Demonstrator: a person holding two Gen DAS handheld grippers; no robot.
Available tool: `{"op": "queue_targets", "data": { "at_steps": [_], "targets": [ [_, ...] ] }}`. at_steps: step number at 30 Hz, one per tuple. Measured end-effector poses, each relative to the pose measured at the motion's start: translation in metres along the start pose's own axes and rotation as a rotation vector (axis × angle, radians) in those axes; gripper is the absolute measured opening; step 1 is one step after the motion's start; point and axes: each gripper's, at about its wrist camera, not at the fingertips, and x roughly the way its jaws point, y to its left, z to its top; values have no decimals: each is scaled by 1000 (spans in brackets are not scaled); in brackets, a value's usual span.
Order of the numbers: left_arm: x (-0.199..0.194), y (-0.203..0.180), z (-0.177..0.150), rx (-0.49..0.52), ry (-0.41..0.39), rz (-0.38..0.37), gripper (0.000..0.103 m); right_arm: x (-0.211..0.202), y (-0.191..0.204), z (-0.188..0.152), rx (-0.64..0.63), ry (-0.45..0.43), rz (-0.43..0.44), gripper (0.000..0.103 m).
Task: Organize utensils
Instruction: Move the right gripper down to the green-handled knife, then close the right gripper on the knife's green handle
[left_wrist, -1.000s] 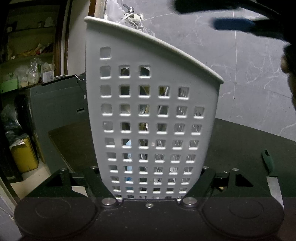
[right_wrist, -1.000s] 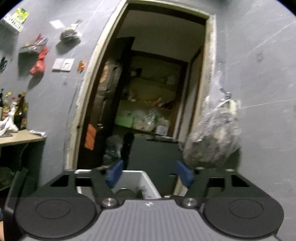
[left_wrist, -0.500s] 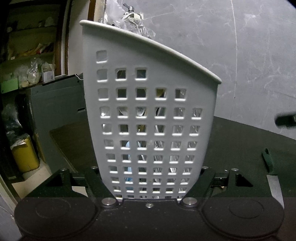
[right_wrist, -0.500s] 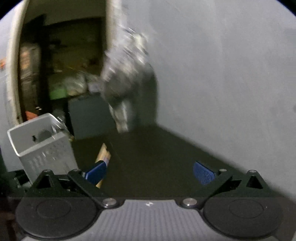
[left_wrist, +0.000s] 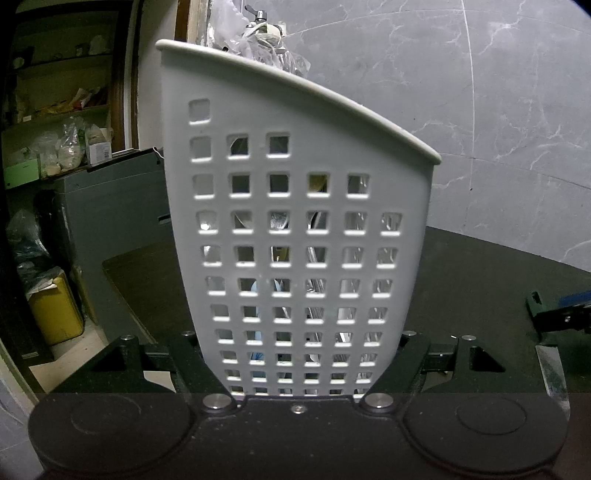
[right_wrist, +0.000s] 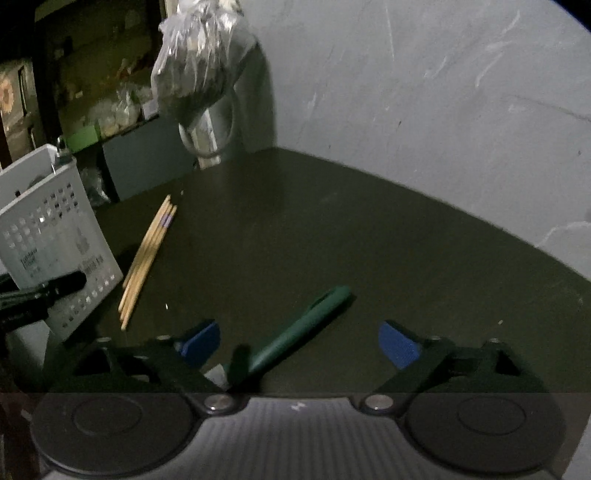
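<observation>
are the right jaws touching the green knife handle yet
Apart. In the right wrist view the right gripper has its jaws closing but wide, with dark table showing between each blue pad and the green knife handle.

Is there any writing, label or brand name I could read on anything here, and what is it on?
Nothing here can be read.
White utensil basket: pale print low on its side, too blurred to read.
Small box on the back shelf: a white label, too small to read.
Green-handled knife, chopsticks: no writing visible.
</observation>
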Motion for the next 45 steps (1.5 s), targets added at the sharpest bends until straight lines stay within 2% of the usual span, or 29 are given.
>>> {"op": "queue_targets", "data": {
  "at_steps": [1, 10, 12, 13, 15, 18, 23, 31, 34, 38, 42, 45],
  "targets": [
    [0, 0, 0, 1, 0, 0, 75, 1, 1, 0, 0, 5, 3, 90],
    [-1, 0, -1, -5, -2, -2, 75, 7, 11, 4, -74, -13, -44, 53],
    [-1, 0, -1, -4, -2, -2, 75, 9, 14, 5, -92, -13, -40, 41],
    [-1, 0, -1, -4, -2, -1, 75, 10, 15, 5, -104, -12, -34, 39],
    [-1, 0, -1, -4, -2, -2, 75, 13, 20, 7, -132, -9, -14, 29],
    [-1, 1, -3, -7, -2, -1, 75, 15, 32, 8, -212, -2, -2, 22],
    [-2, 1, -4, -11, -4, -3, 75, 17, 64, 7, -443, 8, -27, 21],
    [-3, 5, -6, -21, -7, -12, 75, 14, 121, -28, -892, -14, -191, 21],
    [-2, 7, -7, -26, -10, -15, 75, 12, 131, -37, -967, -16, -201, 21],
    [-2, 9, -8, -32, -13, -21, 75, 11, 139, -42, -1004, -12, -201, 20],
    [-2, 10, -8, -35, -17, -24, 75, 14, 151, -65, -1159, -55, -277, 20],
    [-1, 11, -10, -41, -19, -29, 75, 16, 158, -72, -1212, -60, -280, 16]
  ]
}}
